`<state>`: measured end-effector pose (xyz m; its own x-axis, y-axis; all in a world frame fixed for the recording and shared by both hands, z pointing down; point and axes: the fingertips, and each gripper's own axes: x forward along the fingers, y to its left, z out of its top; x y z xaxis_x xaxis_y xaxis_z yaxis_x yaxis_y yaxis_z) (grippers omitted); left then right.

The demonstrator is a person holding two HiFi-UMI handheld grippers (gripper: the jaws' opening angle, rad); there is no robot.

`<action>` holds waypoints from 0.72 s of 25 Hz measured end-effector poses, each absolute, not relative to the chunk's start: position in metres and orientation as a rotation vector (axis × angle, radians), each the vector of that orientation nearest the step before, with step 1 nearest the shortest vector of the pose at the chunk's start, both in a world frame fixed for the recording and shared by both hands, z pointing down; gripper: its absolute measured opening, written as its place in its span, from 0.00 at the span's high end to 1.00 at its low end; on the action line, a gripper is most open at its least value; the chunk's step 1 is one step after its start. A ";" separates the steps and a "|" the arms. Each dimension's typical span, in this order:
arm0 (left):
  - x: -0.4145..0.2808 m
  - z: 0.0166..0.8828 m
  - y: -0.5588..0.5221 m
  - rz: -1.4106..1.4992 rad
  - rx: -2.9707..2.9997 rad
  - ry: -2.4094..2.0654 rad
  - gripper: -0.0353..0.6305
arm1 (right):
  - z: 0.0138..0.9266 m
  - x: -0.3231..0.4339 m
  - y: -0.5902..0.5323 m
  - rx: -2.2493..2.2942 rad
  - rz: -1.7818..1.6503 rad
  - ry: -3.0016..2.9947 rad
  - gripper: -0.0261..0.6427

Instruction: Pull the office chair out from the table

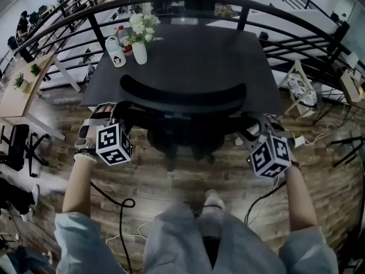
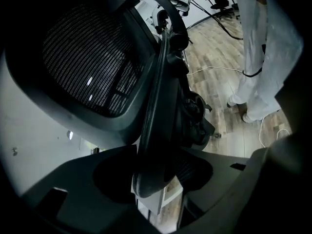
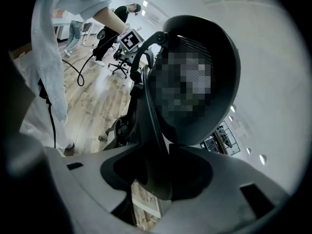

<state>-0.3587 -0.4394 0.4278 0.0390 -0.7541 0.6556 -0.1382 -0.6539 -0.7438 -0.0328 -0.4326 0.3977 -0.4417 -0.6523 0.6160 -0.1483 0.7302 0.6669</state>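
Observation:
The black office chair (image 1: 182, 99) stands tucked against the dark table (image 1: 194, 56) in the head view. My left gripper (image 1: 105, 116) is at the chair's left armrest and my right gripper (image 1: 254, 129) is at its right armrest. In the left gripper view the armrest (image 2: 156, 130) runs edge-on between the jaws of the left gripper (image 2: 156, 182), with dark gaps beside it. The mesh backrest (image 2: 87, 67) rises behind. In the right gripper view the right gripper (image 3: 156, 179) straddles the other armrest (image 3: 151, 145) the same way. Both grippers are open.
On the table's far left corner stand a white vase of flowers (image 1: 140, 39) and a white bottle (image 1: 116, 51). Black railings curve behind the table. Cables (image 1: 122, 204) trail over the wood floor beside my legs (image 1: 211, 233). Another chair (image 1: 17, 144) stands at the left.

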 end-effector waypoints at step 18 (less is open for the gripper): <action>-0.357 0.426 -0.441 -1.628 -1.774 0.863 0.67 | 0.400 -0.033 -0.435 0.567 -0.685 -1.890 0.72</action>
